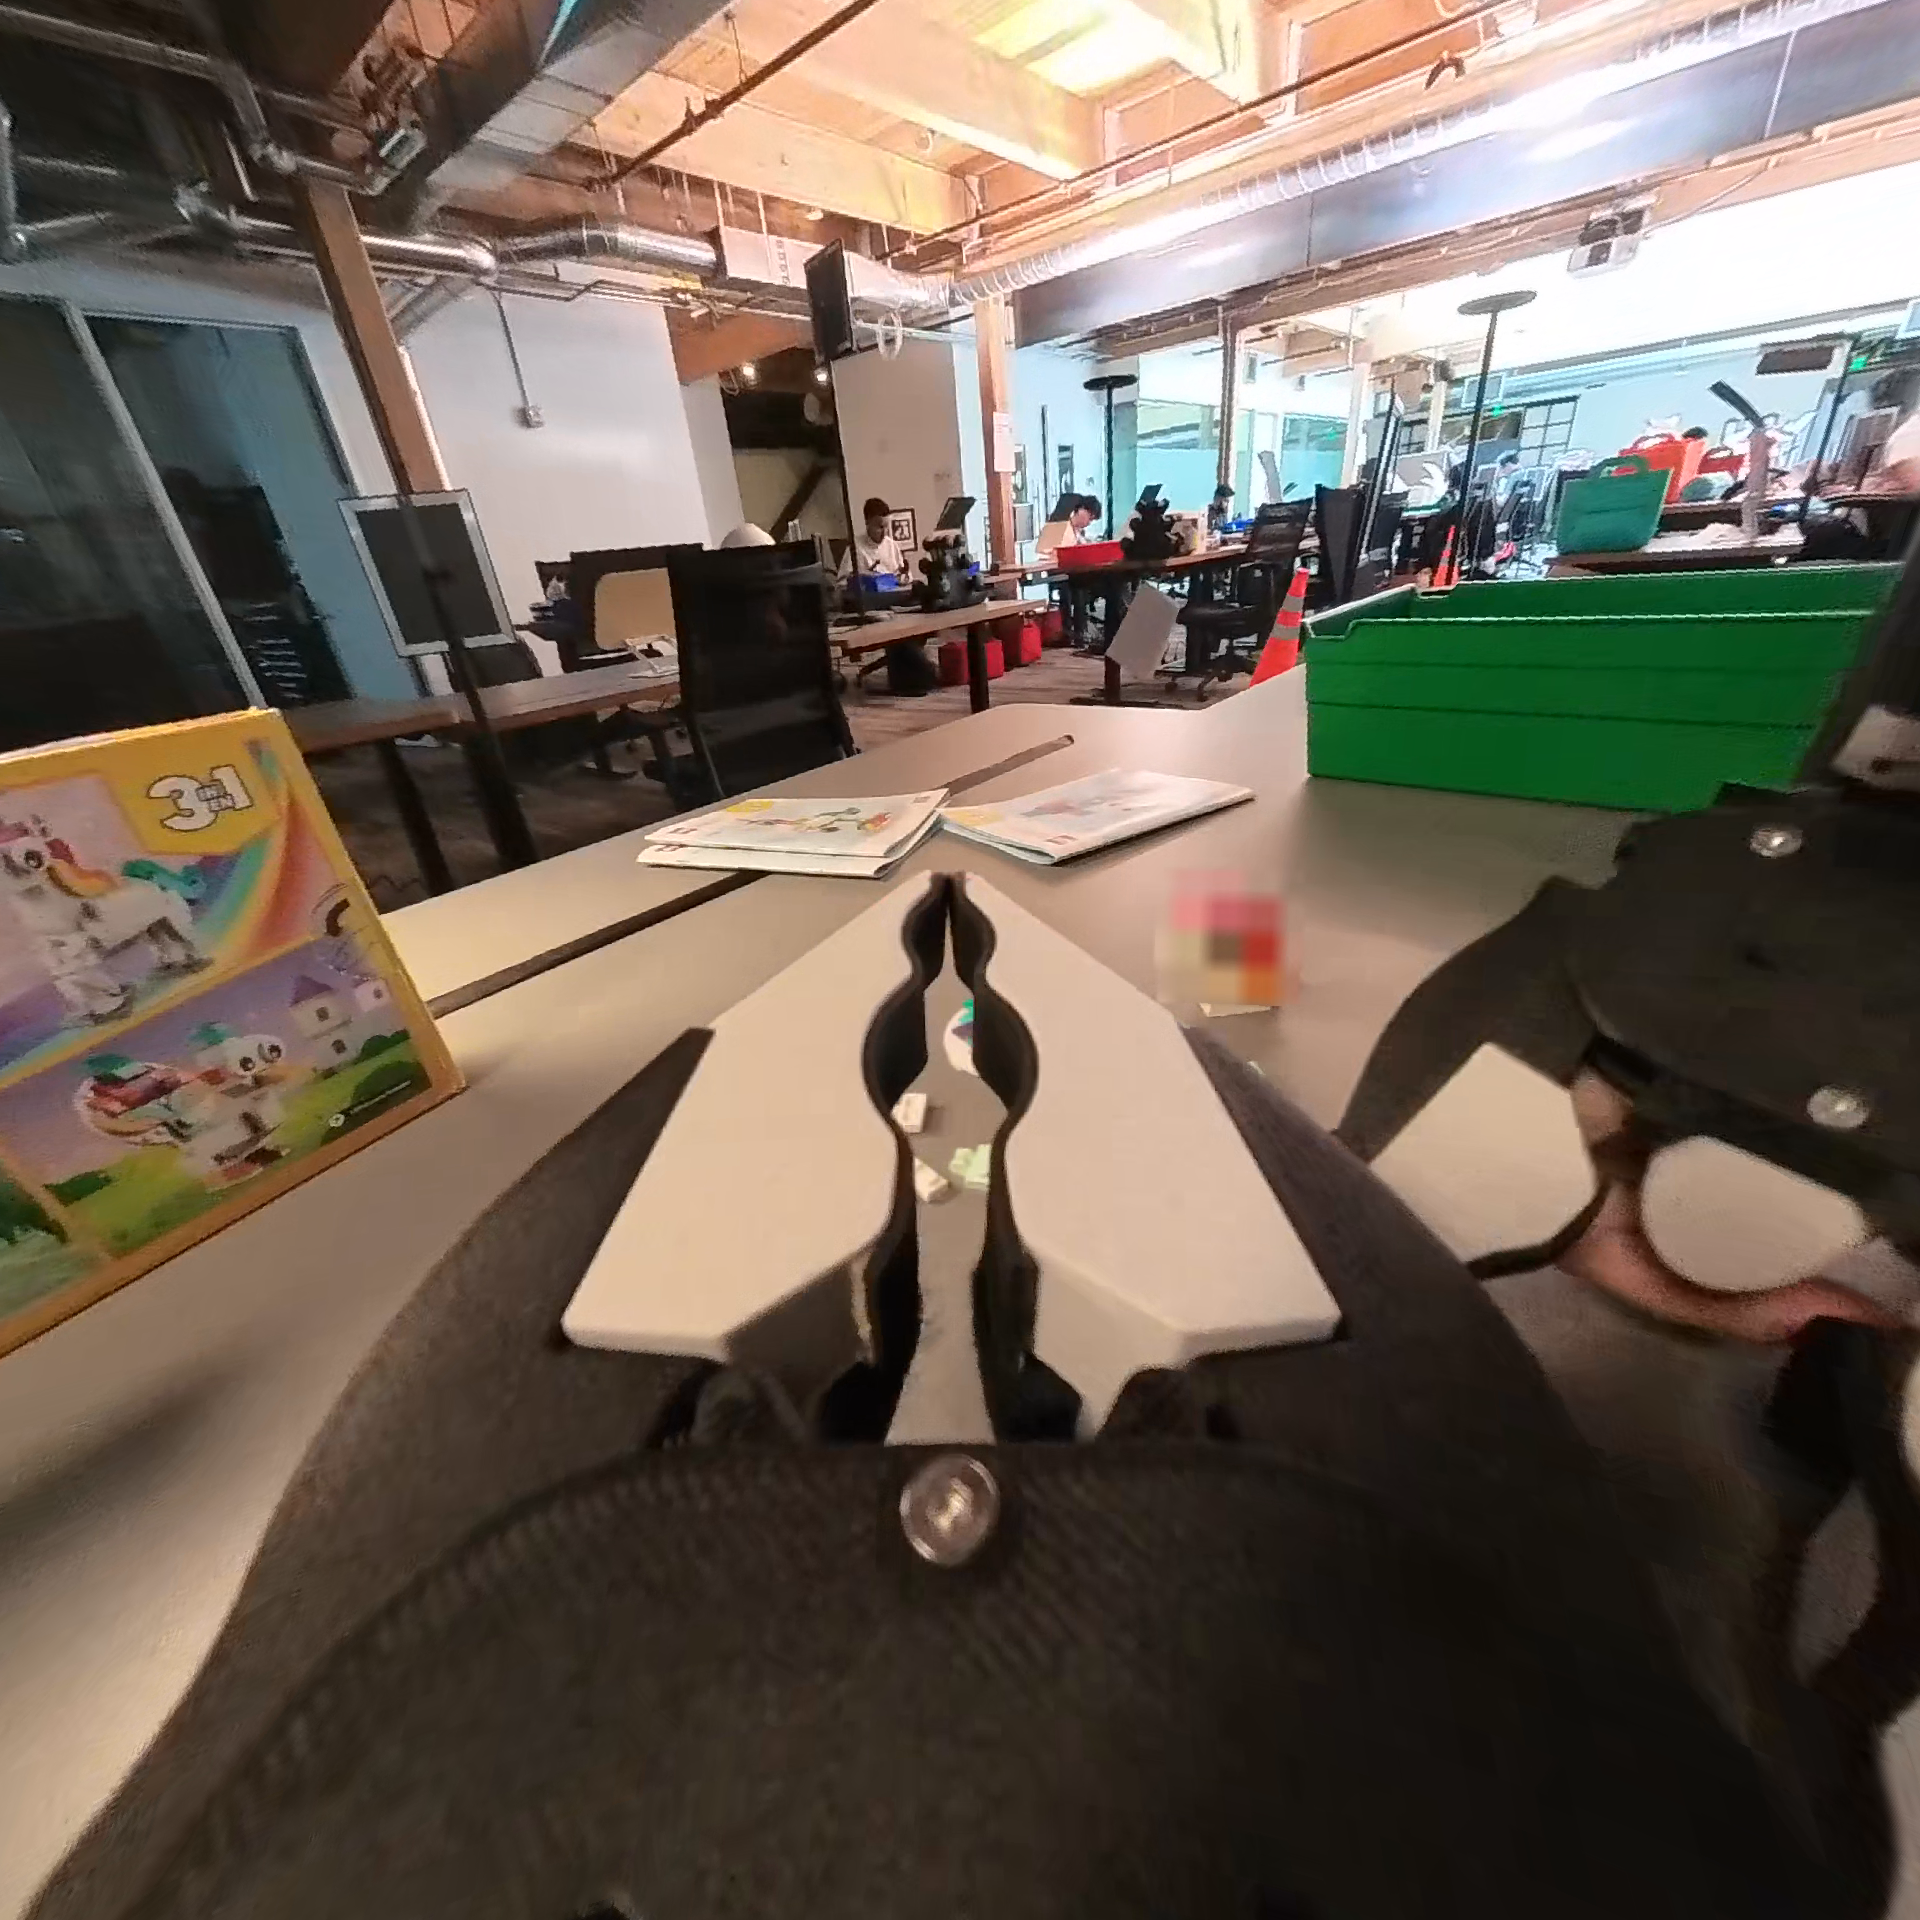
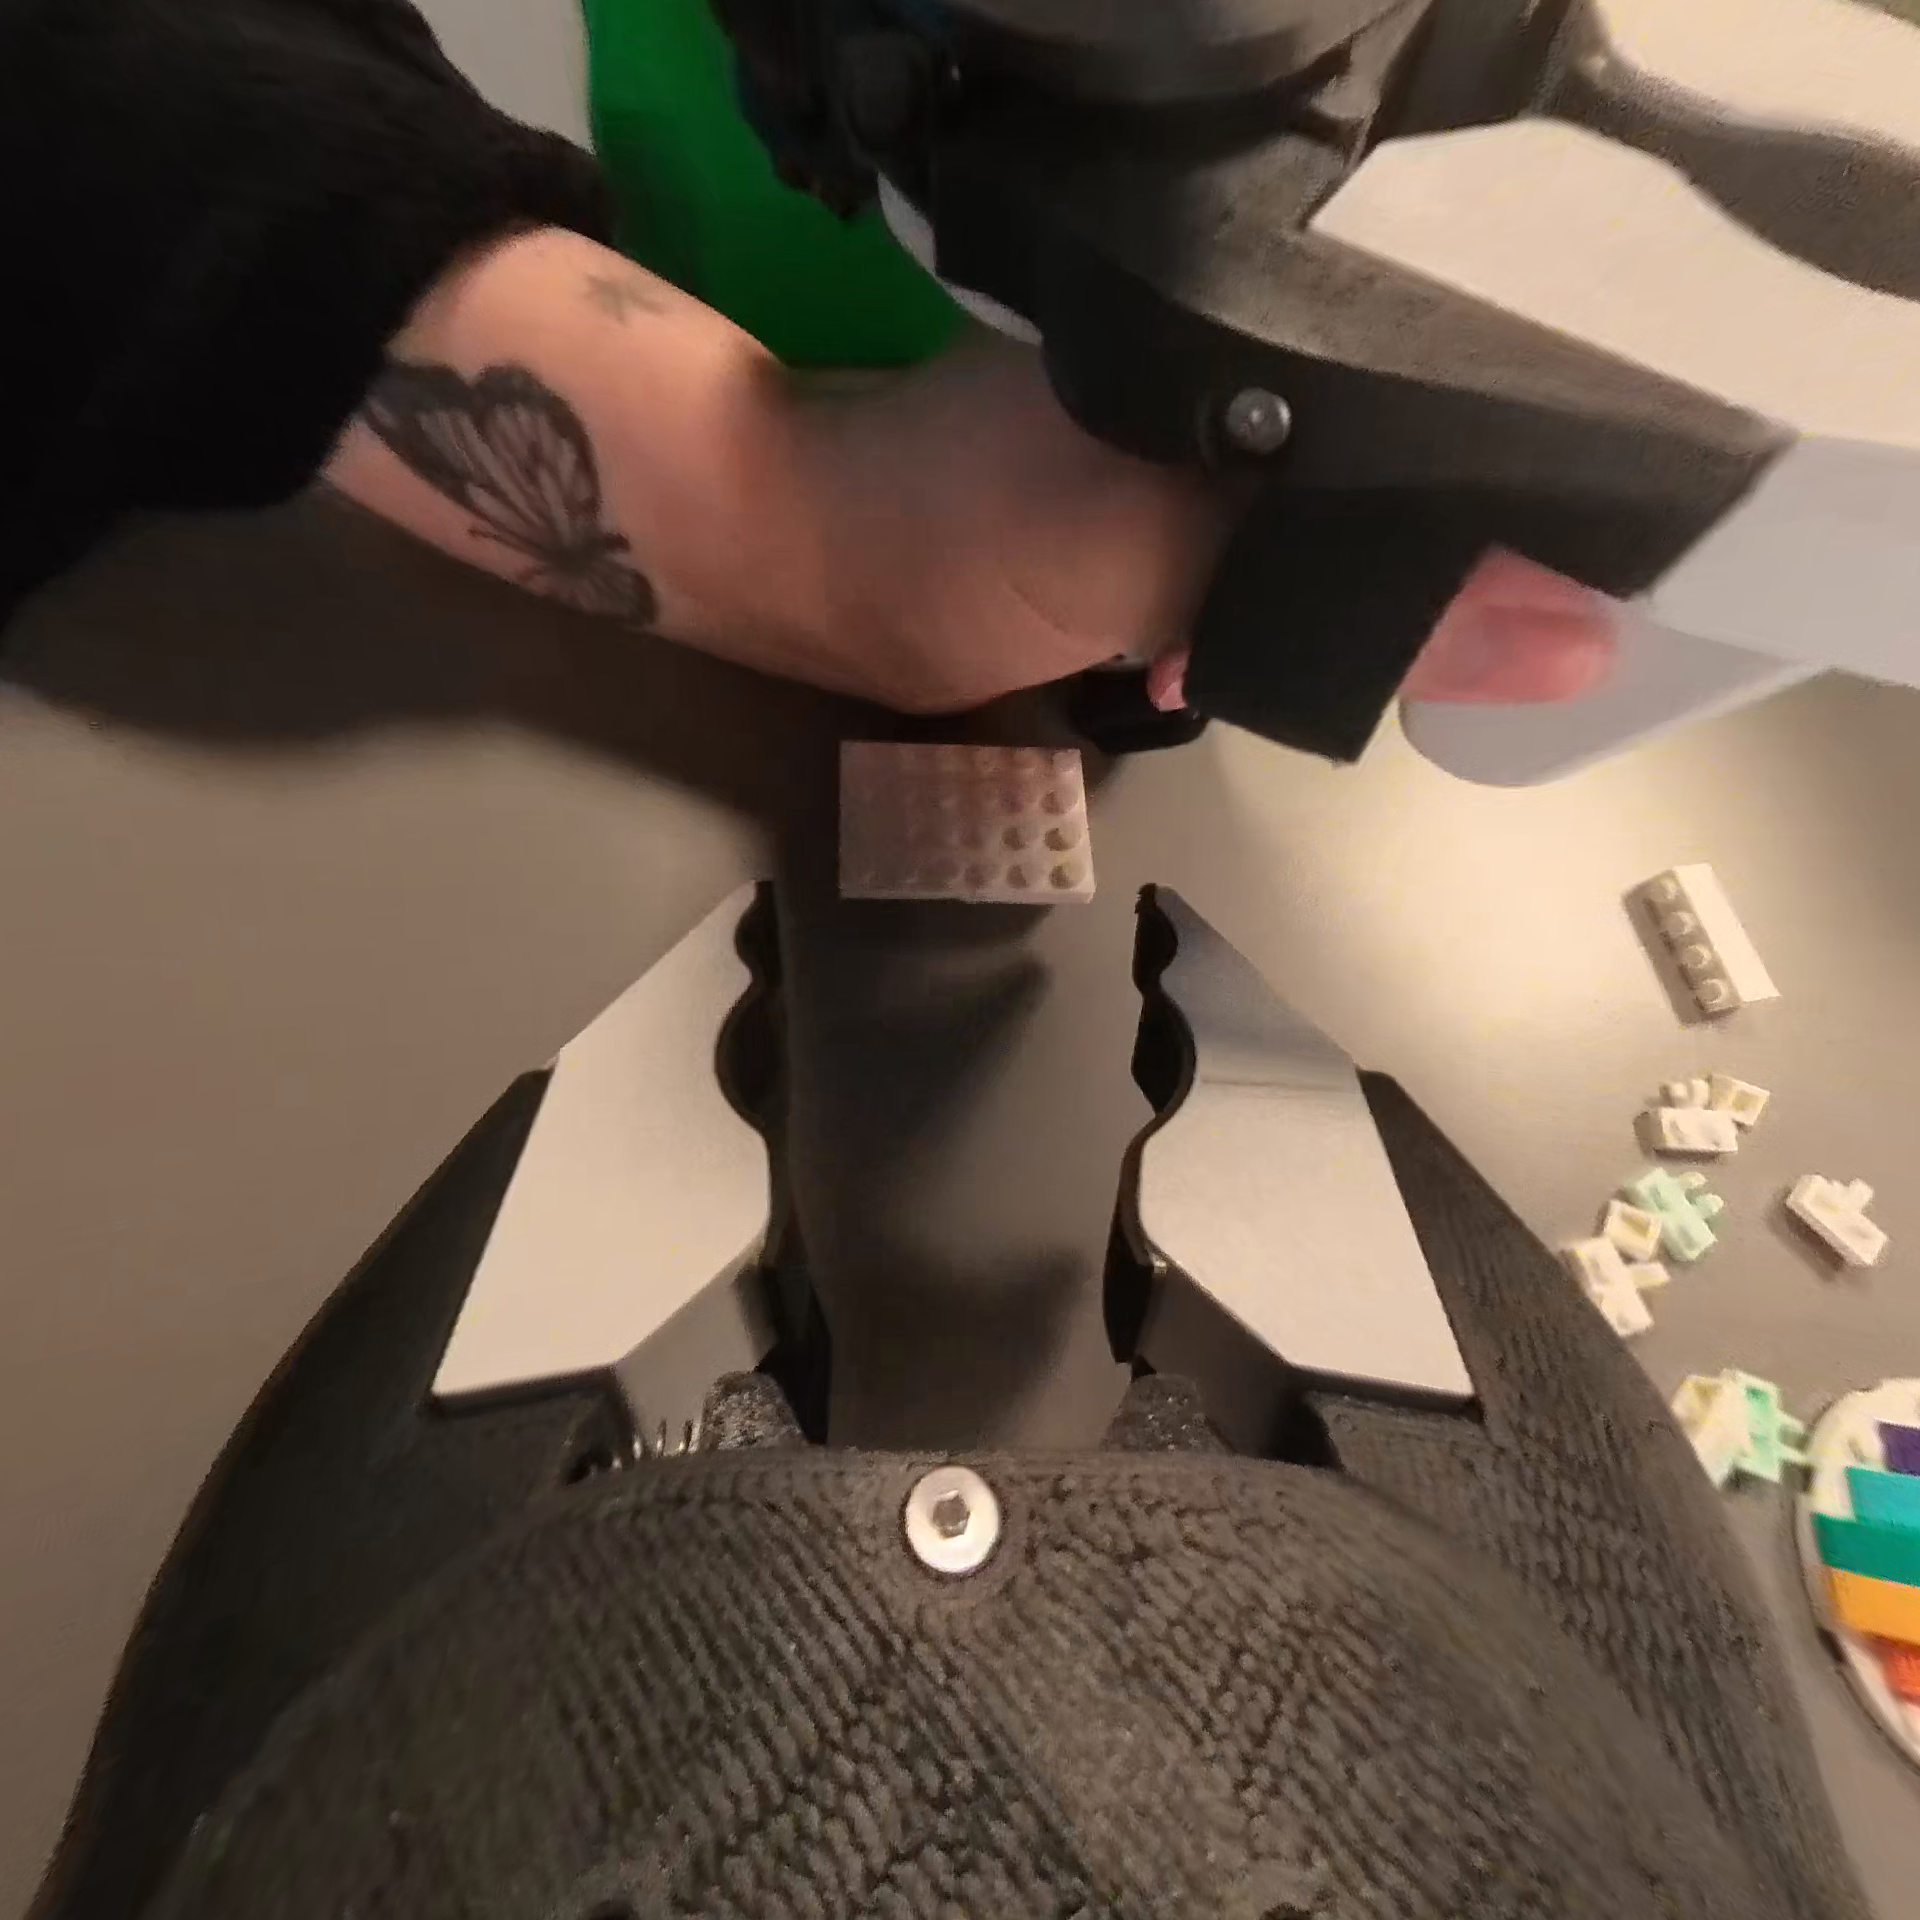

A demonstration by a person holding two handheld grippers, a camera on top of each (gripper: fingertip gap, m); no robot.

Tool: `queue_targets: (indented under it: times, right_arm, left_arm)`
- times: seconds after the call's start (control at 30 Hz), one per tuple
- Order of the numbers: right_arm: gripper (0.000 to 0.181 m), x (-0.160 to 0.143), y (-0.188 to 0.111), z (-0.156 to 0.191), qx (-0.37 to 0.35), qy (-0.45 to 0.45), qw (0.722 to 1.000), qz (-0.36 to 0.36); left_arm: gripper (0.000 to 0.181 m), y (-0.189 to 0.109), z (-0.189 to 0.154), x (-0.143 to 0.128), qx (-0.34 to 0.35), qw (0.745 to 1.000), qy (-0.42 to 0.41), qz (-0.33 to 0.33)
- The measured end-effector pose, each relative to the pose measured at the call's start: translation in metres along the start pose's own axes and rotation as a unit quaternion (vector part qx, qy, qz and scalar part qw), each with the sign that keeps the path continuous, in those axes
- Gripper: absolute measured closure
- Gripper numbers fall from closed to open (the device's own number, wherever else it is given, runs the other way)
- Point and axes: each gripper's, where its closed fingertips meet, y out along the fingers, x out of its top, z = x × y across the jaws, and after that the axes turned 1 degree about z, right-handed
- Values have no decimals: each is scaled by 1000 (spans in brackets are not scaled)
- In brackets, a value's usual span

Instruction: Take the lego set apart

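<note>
While the left gripper (image 1: 948, 896) is pressed closed on nothing, the right gripper (image 2: 951, 904) gapes over a white studded plate (image 2: 966, 821) lying flat on the grey table (image 2: 312, 935); loose white and mint bricks (image 2: 1662, 1216) lie scattered nearby in an open office.

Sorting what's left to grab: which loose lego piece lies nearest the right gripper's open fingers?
The studded white plate, flat just beyond the right gripper, in line with its gap. The long grey brick and small pieces lie off to the side.
</note>
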Motion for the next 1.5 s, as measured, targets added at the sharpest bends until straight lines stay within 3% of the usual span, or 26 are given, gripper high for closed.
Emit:
queue_targets:
  times: [0.13,0.17,0.23,0.3,0.37,0.43,0.53,0.63,0.7,0.73,0.83,0.87,0.97,1.07,1.13,1.3,1.5]
  right_arm:
    - [116,5,10,-1,-2,8,1000,9]
    - [129,5,11,-1,1,11,1000,10]
    - [131,4,9,-2,3,15,1000,9]
    - [131,3,0,-13,-27,14,1000,-9]
    - [132,10,-22,-36,-95,15,993,-72]
    - [132,18,-54,-60,-167,8,974,-152]
    - [131,29,-99,-83,-276,-58,926,-250]
    - [132,38,-124,-88,-365,-141,878,-276]
    - [132,40,-125,-84,-386,-185,865,-263]
    - [132,41,-124,-82,-394,-204,860,-253]
    - [132,43,-122,-78,-410,-247,846,-233]
    - [132,42,-121,-79,-412,-250,846,-227]
    - [134,38,-120,-81,-402,-249,853,-220]
    - [139,33,-122,-81,-355,-190,884,-236]
    - [142,34,-127,-82,-311,-113,901,-279]
    - [145,35,-129,-83,-187,45,919,-343]
    - [134,33,-124,-86,-53,214,900,-377]
  left_arm:
    - [181,1,-4,-2,-16,1000,-8,7]
    - [181,0,-6,-2,-20,1000,-9,7]
    - [181,-2,-7,0,-25,1000,-7,5]
    - [181,-6,-7,5,-24,1000,0,-1]
    - [181,-9,-5,8,-18,1000,14,-7]
    - [176,-11,-5,10,-18,999,27,-11]
    - [160,-12,-29,15,-97,995,-6,-30]
    - [141,-14,-57,21,-192,977,-77,-46]
    - [132,-13,-65,20,-216,970,-109,-39]
    - [133,-12,-66,18,-216,969,-117,-34]
    - [161,-9,-64,11,-207,971,-117,-12]
    - [162,-9,-63,10,-204,972,-114,-7]
    - [170,-8,-52,9,-156,987,-47,-1]
    - [170,-9,-36,5,-77,991,107,15]
    - [170,-10,-35,1,-49,980,194,24]
    - [170,-7,-41,-7,-23,949,312,42]
    - [170,-6,-51,-11,-10,912,409,40]
